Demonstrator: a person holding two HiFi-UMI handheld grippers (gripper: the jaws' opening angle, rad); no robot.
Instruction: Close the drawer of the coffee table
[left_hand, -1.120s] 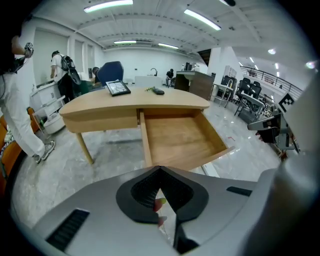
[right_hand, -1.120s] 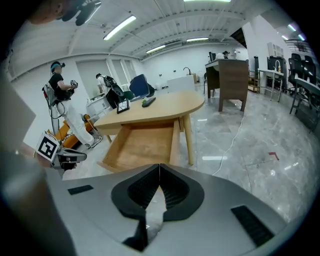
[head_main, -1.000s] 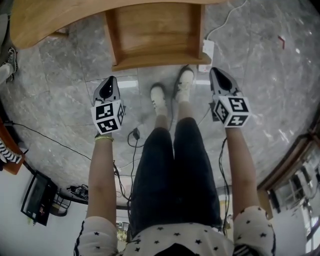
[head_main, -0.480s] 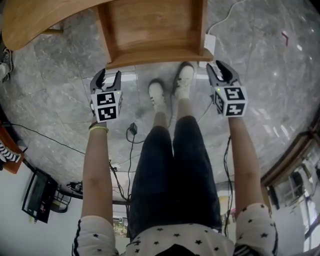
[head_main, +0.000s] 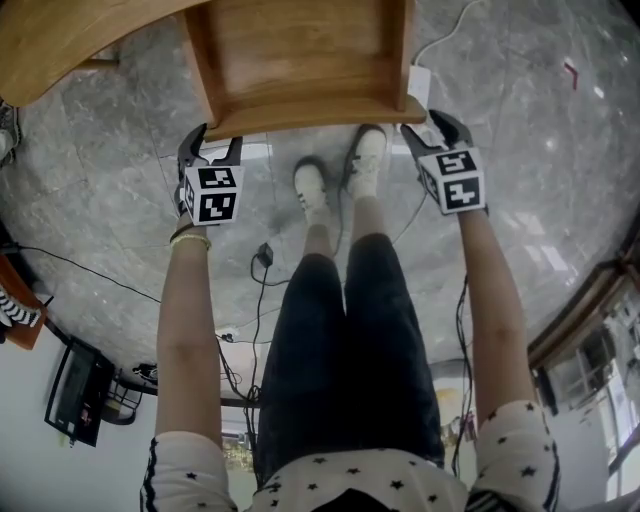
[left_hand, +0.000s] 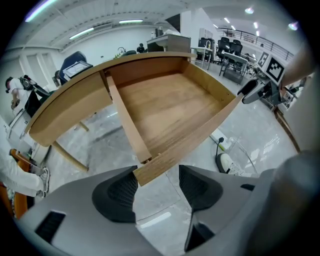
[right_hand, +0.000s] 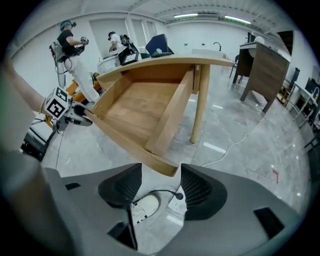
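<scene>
The coffee table's wooden drawer (head_main: 300, 60) stands pulled out and empty under the curved tabletop (head_main: 60, 45). Its front panel (head_main: 315, 112) faces me. My left gripper (head_main: 215, 145) hovers at the panel's left end, its jaws opening. In the left gripper view the panel's corner (left_hand: 150, 169) shows in the gap of the left gripper (left_hand: 157, 182), and neither pad touches it. My right gripper (head_main: 432, 130) is at the panel's right end, its jaws also opening. The right corner (right_hand: 167, 169) shows just above the right gripper (right_hand: 160, 186), untouched.
My legs and white shoes (head_main: 340, 175) stand between the grippers, just before the drawer. A white power strip (head_main: 417, 95) with a cable lies on the marble floor at the drawer's right. A table leg (right_hand: 199, 102) stands right of the drawer. Black cables (head_main: 262, 262) trail behind my feet.
Both grippers have moved toward the drawer's front panel, and their jaws have gone from shut to open. The drawer has not moved.
</scene>
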